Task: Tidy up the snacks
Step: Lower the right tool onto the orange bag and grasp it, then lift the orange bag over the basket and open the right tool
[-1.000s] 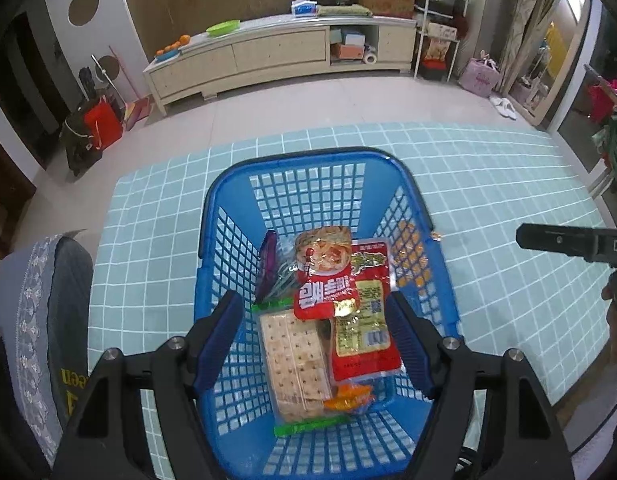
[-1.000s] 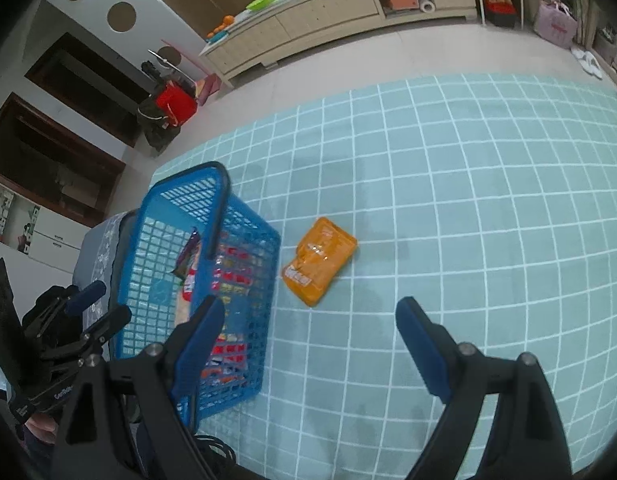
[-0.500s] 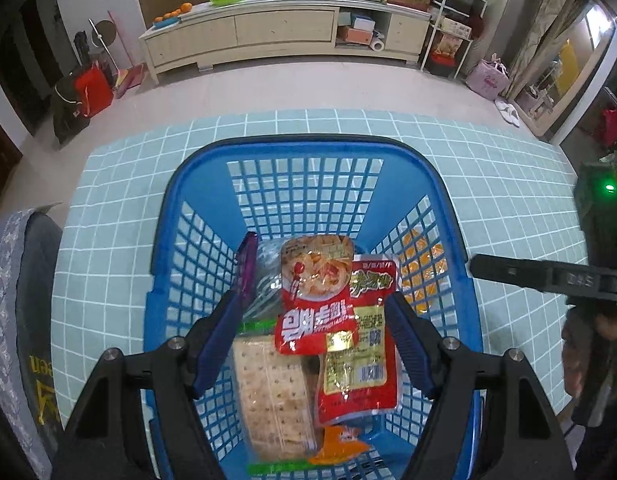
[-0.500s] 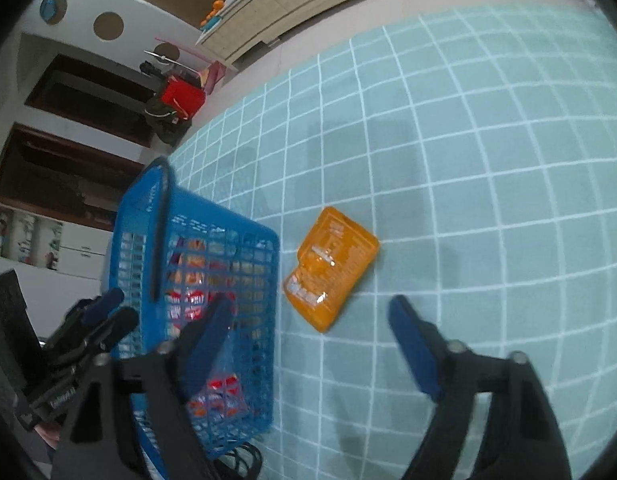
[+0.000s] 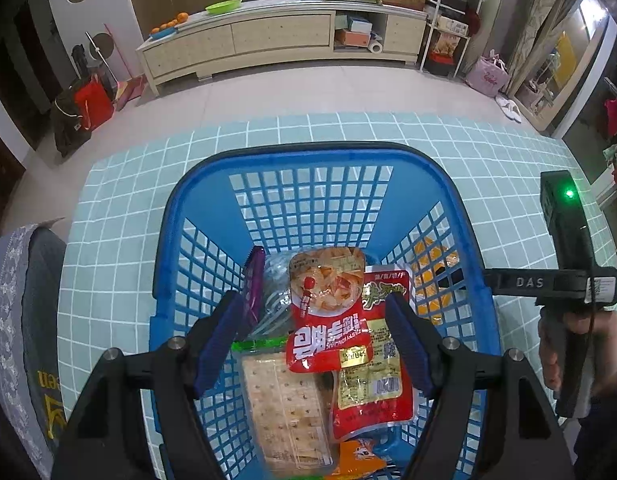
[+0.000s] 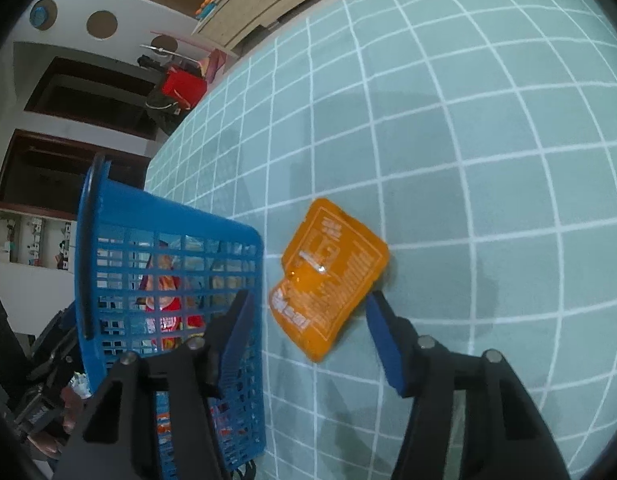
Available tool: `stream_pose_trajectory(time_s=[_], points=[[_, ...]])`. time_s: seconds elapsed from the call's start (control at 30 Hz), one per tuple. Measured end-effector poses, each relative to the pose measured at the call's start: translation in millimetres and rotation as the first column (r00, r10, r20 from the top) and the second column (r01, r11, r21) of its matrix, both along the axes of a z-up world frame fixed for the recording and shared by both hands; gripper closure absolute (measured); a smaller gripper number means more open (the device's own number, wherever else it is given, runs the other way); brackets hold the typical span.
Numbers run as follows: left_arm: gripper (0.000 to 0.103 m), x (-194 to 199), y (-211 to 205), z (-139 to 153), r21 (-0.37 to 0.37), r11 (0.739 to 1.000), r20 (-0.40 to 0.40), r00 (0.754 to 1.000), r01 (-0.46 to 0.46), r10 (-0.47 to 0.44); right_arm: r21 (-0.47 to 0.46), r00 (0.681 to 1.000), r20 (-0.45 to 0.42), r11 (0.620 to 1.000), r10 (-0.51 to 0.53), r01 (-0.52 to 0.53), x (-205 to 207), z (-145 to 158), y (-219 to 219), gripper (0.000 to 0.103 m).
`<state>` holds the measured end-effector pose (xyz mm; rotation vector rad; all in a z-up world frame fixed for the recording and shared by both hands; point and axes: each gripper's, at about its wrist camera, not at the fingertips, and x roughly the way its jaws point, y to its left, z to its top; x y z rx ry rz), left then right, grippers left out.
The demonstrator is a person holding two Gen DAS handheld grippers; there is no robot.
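A blue plastic basket (image 5: pixel 308 160) stands on a teal checked mat and holds several snack packs: a red pouch (image 5: pixel 328 312), a red and yellow pouch (image 5: pixel 372 380), a cracker pack (image 5: pixel 284 412) and a purple pack (image 5: pixel 254 284). My left gripper (image 5: pixel 316 324) hangs open above them, touching none. An orange pouch (image 6: pixel 328 276) lies flat on the mat just right of the basket (image 6: pixel 168 224). My right gripper (image 6: pixel 308 312) is low over it, jaws closing, with the pouch's near end between the fingers; the pads do not press on it.
The teal checked mat (image 6: pixel 468 160) stretches far to the right. A grey cushion (image 5: pixel 24 320) lies left of the basket. A long cabinet (image 5: pixel 268 44), a red bag (image 5: pixel 92 104) and a shelf rack stand beyond the mat. A hand (image 5: pixel 580 352) holds the right gripper's handle.
My right gripper has sunk toward the orange pouch and its jaws have narrowed around it. My left gripper has come down closer over the basket, then held still.
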<state>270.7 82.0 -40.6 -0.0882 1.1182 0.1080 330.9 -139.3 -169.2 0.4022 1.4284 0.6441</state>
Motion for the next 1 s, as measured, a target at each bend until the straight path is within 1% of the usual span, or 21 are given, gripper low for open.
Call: stream_pose_trajectory(time_s=[0.07, 0.27, 0.4, 0.47, 0.53, 0.67, 0.73, 0.83, 0.9, 1.0], points=[[0.032, -0.2, 0.2, 0.0, -0.005, 1.0, 0.0, 1.0, 0.001, -0.001, -0.003, 1.0, 0.001, 1.0, 0.011, -0.011, 2.2, -0.7, 2.0, 0.051], [0.032, -2.2, -2.0, -2.2, -0.006, 1.0, -0.004, 1.0, 0.012, -0.012, 0.0, 0.999, 0.013, 0.999, 0.037, -0.037, 1.5, -4.5, 8.2, 0.061], [0.032, -3.2, -1.9, -1.8, -0.007, 1.0, -0.005, 1.0, 0.013, -0.013, -0.015, 0.998, 0.025, 0.999, 0.049, -0.048, 2.2, -4.8, 9.4, 0.066], [0.032, -3.7, -1.3, -1.3, -0.007, 1.0, -0.005, 1.0, 0.011, -0.011, -0.034, 0.998, 0.027, 0.998, 0.058, -0.057, 2.3, -6.0, 11.4, 0.078], [0.032, -3.7, -1.2, -1.3, -0.007, 1.0, -0.005, 1.0, 0.01, -0.01, -0.052, 0.997, 0.034, 0.997, 0.065, -0.063, 2.4, -6.7, 11.6, 0.083], [0.032, -5.1, -1.6, -2.5, -0.008, 1.0, -0.006, 1.0, 0.013, -0.013, -0.053, 0.997, 0.029, 0.996, 0.072, -0.07, 0.4, -8.9, 17.2, 0.091], [0.032, -5.1, -2.5, -2.7, -0.009, 1.0, -0.008, 1.0, 0.013, -0.013, -0.077, 0.996, 0.045, 0.994, 0.076, -0.072, -1.6, -6.8, 17.9, 0.099], [0.032, -7.3, -3.5, -1.7, -0.015, 1.0, -0.006, 1.0, 0.019, -0.019, -0.104, 0.993, 0.077, 0.991, 0.093, -0.085, -5.6, 0.8, 21.1, 0.101], [0.032, -10.8, -3.1, 0.2, -0.015, 1.0, 0.002, 1.0, 0.023, -0.023, -0.125, 0.988, 0.105, 0.987, 0.113, -0.099, -12.2, 11.5, 22.2, 0.101], [0.032, -18.0, -1.3, 2.6, -0.027, 0.999, 0.011, 1.0, 0.017, -0.017, -0.131, 0.981, 0.148, 0.986, 0.122, -0.102, -19.8, 29.5, 23.7, 0.101]])
